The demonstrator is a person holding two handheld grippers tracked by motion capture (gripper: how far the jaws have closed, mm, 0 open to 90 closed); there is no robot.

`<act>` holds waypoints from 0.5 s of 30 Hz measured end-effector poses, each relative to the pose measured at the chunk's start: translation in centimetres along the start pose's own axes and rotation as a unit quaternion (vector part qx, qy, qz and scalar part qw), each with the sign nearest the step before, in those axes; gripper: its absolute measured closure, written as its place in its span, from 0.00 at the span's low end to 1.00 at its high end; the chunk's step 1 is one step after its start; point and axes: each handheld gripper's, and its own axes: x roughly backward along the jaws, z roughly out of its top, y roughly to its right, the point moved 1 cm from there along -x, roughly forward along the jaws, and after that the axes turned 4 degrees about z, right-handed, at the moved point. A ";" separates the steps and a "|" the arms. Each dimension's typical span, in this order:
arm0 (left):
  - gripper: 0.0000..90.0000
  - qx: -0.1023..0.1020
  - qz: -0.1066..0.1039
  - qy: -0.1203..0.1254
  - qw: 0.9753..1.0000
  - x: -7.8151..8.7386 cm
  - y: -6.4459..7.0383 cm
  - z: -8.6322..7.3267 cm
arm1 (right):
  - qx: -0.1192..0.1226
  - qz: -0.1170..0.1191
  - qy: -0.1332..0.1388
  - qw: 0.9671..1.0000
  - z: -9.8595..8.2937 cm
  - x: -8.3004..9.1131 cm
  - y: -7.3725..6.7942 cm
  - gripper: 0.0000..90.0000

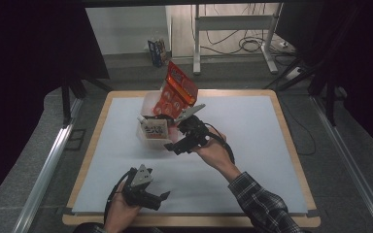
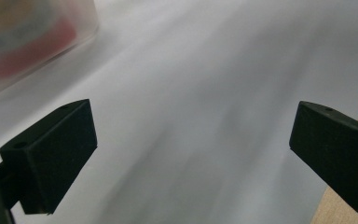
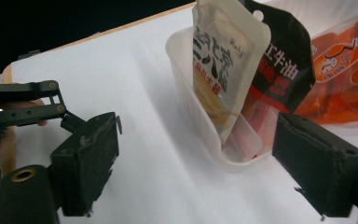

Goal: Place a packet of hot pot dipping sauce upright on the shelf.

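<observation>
Packets standing in a translucent plastic tub at the middle of the white table, a bit toward the far side. From the right gripper view you can make out a pale pouch leaning upright against the tub's near wall, a black pouch just behind it, and a big orange bag that sticks way up over the far rim.

The right gripper sits just at the tub's right near corner, jaws spread wide with nothing between them. In its own view the tub wall lands right in the gap between the two jaws. The left gripper is back near the front edge of the table, well apart from the tub, also wide open and empty. Its view is mostly blurry bare table with a smear of the tub in the corner.

Handling-wise, my guess is these pouches are light and floppy, the glossy film looks slippery, and the contents probably shift when squeezed. I'd grab the pale one by its flat sealed top edge, up by the hang hole, since that strip looks like the stiffest part and it's clear above the rim. Pinching the belly would likely just squish it. The tub looks thin and light too, so it may slide or tip if a pouch drags on the wall on the way out; the idle left gripper could steady it.
</observation>
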 end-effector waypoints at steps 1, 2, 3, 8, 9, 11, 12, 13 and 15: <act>0.01 0.000 0.000 0.000 1.000 0.0 0.0 0.0 | -0.001 0.002 0.001 1.000 -0.1 0.1 0.0 0.13; 0.00 0.000 0.000 0.000 1.000 0.0 0.0 0.0 | -0.003 0.003 0.004 1.000 -0.2 0.1 0.0 0.12; 0.00 -0.001 0.000 -0.001 1.000 0.0 0.0 0.0 | -0.006 0.005 0.005 1.000 -0.3 0.2 0.0 0.11; 0.00 -0.002 0.001 -0.001 1.000 0.0 0.1 0.0 | -0.003 0.002 0.006 1.000 -0.8 0.4 -0.2 0.09; 0.00 -0.003 0.001 -0.001 1.000 0.0 0.1 0.0 | -0.002 0.002 0.007 1.000 -0.9 0.4 -0.3 0.08; 0.00 -0.004 0.001 0.000 1.000 -0.1 0.1 0.0 | -0.004 0.005 0.011 1.000 -1.2 0.5 -0.5 0.07; 0.00 -0.005 0.001 -0.001 1.000 -0.1 0.1 0.0 | -0.006 0.005 0.010 1.000 -1.3 0.5 -0.5 0.06; 0.00 -0.006 0.002 -0.001 1.000 -0.1 0.1 0.0 | -0.007 0.005 0.013 1.000 -1.5 0.5 -0.5 0.04; 0.00 -0.007 0.002 -0.001 1.000 -0.1 0.1 0.0 | -0.006 0.000 0.017 1.000 -1.8 0.7 -0.5 0.02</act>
